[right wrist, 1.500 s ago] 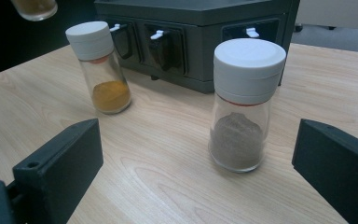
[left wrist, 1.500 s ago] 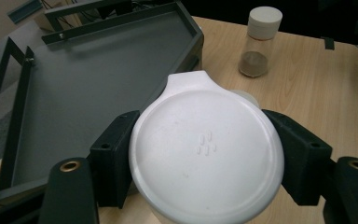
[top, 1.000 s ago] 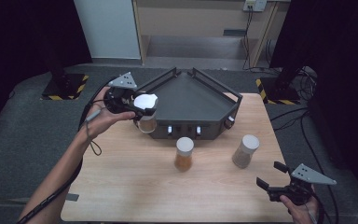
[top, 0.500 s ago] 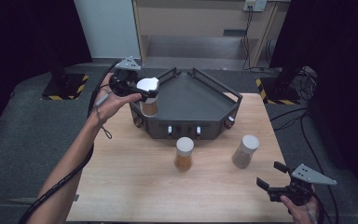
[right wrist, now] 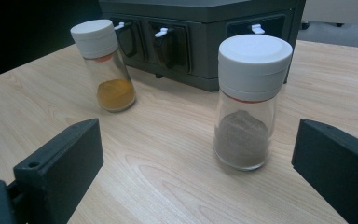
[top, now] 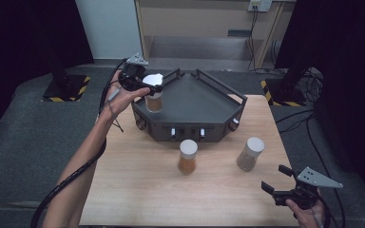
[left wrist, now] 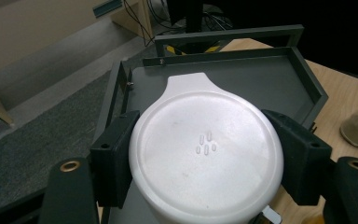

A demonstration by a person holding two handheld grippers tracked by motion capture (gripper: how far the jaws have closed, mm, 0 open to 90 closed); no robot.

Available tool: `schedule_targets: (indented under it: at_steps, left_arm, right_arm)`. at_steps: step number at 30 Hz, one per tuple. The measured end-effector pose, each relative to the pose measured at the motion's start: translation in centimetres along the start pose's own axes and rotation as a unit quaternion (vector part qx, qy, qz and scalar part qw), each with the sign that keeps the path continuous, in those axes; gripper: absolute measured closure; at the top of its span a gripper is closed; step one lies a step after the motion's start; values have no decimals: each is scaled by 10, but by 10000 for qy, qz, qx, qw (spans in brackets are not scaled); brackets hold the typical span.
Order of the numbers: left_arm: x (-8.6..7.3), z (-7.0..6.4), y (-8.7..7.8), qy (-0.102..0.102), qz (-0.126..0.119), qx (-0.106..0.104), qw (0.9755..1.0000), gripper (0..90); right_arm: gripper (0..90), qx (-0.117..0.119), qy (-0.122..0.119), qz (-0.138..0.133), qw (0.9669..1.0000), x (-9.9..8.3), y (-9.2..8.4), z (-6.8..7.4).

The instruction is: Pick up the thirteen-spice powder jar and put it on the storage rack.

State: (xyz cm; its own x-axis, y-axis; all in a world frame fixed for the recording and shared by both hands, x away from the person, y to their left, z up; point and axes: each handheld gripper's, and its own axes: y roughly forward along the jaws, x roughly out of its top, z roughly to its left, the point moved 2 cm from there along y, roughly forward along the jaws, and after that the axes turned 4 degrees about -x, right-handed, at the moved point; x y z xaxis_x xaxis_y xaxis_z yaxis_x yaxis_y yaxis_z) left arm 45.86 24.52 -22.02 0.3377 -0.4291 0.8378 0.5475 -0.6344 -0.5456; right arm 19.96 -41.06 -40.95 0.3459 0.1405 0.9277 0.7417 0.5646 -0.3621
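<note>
- The left gripper (top: 145, 85) has its jaws pinched on the white cap of a spice jar (top: 153, 97), one black pad (left wrist: 114, 158) on each side of the lid.
- That jar hangs over the left corner of the dark railed rack (top: 204, 102), right at its rim. Whether its base touches the rack's deck cannot be told.
- From the left gripper view the rack's deck (left wrist: 242, 79) lies bare beyond the lid, so this looks like the first jar going in.
- Two more wait on the wooden table (top: 138, 190) in front of the rack: the jar of orange powder (top: 187, 156) and the jar of grey-brown powder (top: 249, 154), well apart from each other.
- The right gripper (top: 278, 192) sits low at the table's near right corner, jaws spread and holding nothing.
- In its own view the grey-brown jar stands just ahead between those open jaws, likely the next pick.
- Verdict: one jar about placed, two left.
</note>
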Motion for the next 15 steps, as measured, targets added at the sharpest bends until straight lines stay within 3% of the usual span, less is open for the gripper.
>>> schedule_targets:
  at_steps: [15]
  left_arm:
    - [-7, 9, 26, -274, 75, 250, 9993, 296]
  right_arm:
    - [25, 24, 2, 7, 10000, 0, 0, 0]
